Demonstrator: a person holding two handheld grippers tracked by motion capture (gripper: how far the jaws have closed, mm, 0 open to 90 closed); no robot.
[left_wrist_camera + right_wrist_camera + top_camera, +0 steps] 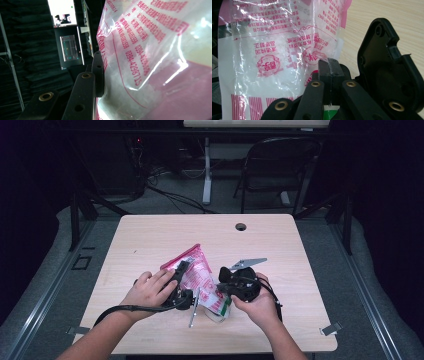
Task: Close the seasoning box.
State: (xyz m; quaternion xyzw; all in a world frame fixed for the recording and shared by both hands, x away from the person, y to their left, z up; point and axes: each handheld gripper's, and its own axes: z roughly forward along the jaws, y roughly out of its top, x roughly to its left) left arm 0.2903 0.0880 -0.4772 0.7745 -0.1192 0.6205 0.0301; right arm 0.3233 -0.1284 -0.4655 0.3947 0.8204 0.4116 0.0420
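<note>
Pink-printed bag gripped from both sides

Clear plastic with pink print, the bag point(197, 277) hung just above the wooden table point(150, 240). Right gripper point(329, 65) was clenched on the bag's edge. Left gripper point(181, 287) grasped its other side, one pad pressed against the film.

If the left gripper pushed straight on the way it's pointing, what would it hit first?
The plastic bag itself: the left gripper already has a jaw against the film, and the bag lies right along its line. Beyond the bag, depth is unclear, though dark curtain and screens show far off beside it.
</note>
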